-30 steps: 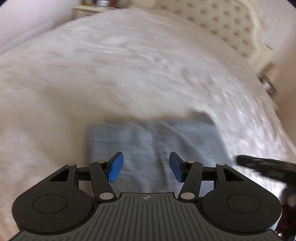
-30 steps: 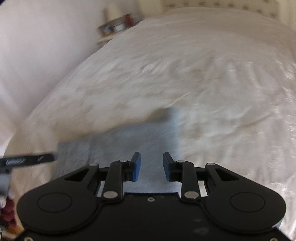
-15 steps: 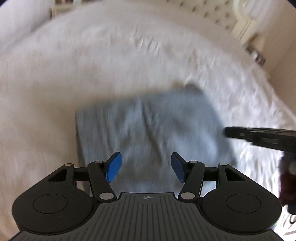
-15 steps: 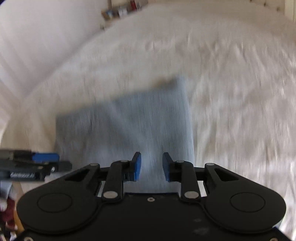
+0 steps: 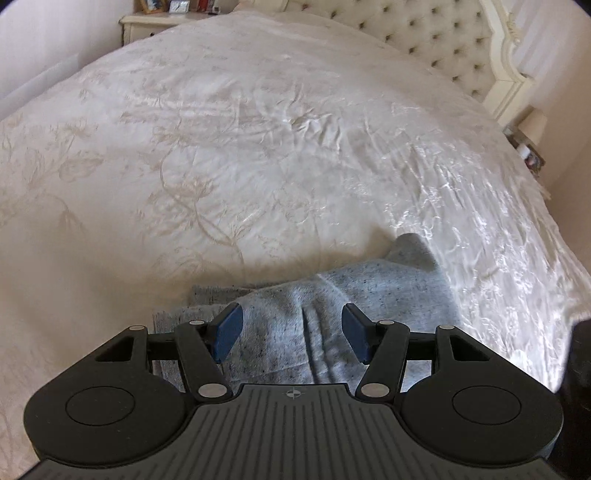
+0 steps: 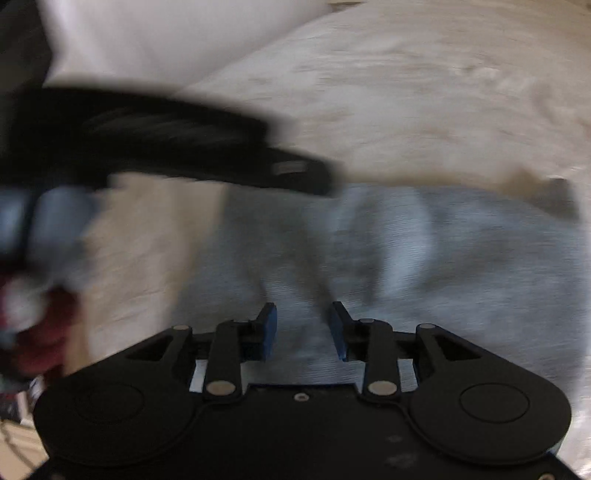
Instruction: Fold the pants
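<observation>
The grey-blue speckled pants (image 5: 373, 295) lie folded into a compact bundle on the white bedspread (image 5: 258, 147), with a raised ridge down the middle. My left gripper (image 5: 290, 334) is open and empty just above the bundle's near part. In the blurred right wrist view the pants (image 6: 461, 251) fill the middle. My right gripper (image 6: 303, 330) is open and empty over them. The left gripper's black body (image 6: 184, 140) crosses the upper left of that view.
A tufted cream headboard (image 5: 443, 40) stands at the far end of the bed. A cream nightstand (image 5: 155, 22) with small items is at the far left. A small lamp (image 5: 533, 125) sits at the right edge. The bedspread extends wide around the bundle.
Both grippers have swung around over the folded pants. The left view pulled back and lower, so less of the bundle shows. The right gripper moved closer to the left gripper. Both stay open.
</observation>
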Demonstrator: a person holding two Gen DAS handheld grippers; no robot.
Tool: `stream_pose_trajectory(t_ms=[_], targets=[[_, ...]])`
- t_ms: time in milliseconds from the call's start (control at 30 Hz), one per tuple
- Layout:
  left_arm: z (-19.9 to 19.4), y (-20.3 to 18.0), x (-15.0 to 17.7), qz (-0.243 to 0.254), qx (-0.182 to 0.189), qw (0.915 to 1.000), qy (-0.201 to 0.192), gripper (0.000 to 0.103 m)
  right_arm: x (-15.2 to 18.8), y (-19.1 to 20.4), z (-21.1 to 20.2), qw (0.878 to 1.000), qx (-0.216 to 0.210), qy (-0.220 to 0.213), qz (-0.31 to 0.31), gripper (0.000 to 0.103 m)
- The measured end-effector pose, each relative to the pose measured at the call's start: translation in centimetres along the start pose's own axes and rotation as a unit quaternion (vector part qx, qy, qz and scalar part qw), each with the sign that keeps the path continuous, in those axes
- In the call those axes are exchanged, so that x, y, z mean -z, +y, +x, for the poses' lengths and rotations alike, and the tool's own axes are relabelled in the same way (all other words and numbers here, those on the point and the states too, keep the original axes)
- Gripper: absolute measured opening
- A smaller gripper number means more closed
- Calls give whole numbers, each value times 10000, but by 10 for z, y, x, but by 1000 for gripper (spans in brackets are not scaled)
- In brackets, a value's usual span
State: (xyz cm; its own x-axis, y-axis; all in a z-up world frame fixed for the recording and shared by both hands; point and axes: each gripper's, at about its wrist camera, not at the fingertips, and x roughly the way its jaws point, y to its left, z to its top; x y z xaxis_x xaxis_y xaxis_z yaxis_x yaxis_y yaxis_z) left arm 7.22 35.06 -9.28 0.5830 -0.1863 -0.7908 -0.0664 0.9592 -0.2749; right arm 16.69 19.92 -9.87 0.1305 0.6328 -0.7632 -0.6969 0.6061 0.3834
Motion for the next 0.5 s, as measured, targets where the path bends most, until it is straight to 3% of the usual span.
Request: stream_pose_trajectory(t_ms=[133, 267, 400, 467, 500], targets=[[9, 8, 5, -119, -32, 9999, 91, 57, -9, -8, -28, 9989, 48, -459, -55, 33], [21, 17, 23, -118, -151, 9992, 362, 57, -24, -53, -47, 9928, 803, -847, 251, 33], [24, 23, 48, 103, -335, 9984, 454, 58, -39, -112, -32, 9799, 1786, -655, 601, 34], [20, 27, 52, 37, -372, 9982, 475, 61, -44, -142, -19, 9713, 2200, -395, 810, 21], [20, 30, 54, -11, -391, 9979, 521, 62, -45, -152, -16, 9675, 2334, -313, 918, 19]])
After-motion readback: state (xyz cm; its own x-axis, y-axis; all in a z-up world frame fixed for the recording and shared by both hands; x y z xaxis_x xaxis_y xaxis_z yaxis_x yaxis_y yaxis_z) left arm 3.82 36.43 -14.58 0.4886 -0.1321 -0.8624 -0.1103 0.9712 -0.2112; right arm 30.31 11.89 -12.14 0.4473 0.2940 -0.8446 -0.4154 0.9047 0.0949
